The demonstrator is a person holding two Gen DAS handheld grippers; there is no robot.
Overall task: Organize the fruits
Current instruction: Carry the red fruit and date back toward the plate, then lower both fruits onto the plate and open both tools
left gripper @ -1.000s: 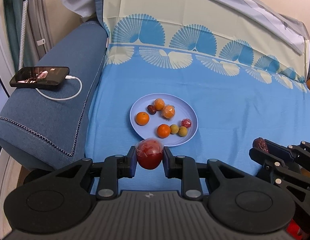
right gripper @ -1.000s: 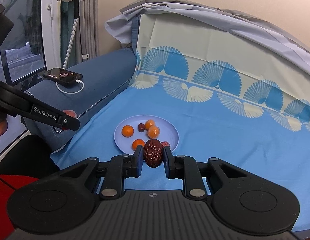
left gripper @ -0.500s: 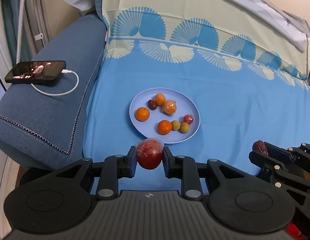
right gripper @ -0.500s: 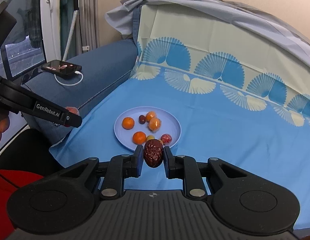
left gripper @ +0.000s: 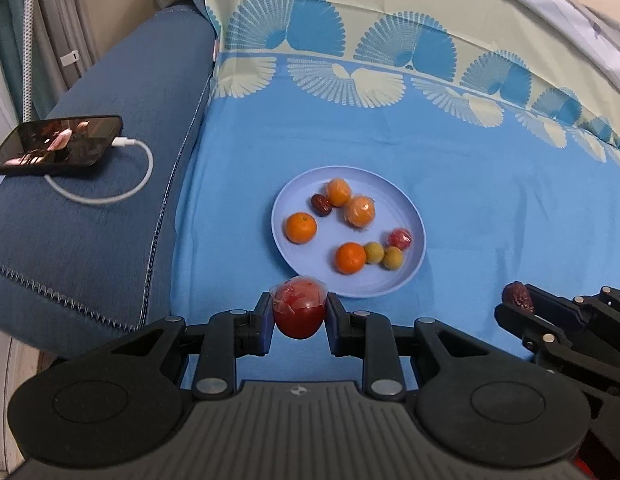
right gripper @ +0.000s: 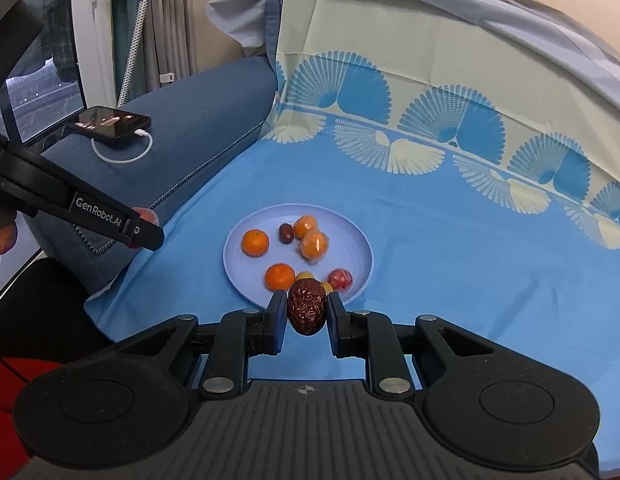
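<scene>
Left wrist view: both my fingers have drawn closer to the pale blue round plate on the blue bedsheet, left fingers clamping a plastic-wrapped red fruit, right fingers pinching a wrinkled dark-red date, both apparently nearing drop-off.

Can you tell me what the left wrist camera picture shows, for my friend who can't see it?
The left gripper is shut on a red fruit in clear wrap, just short of a light blue plate on a blue cloth. The plate holds oranges, two small yellow-green fruits, a dark red date and a small wrapped red fruit. At the right edge, the right gripper holds another dark red date.
</scene>
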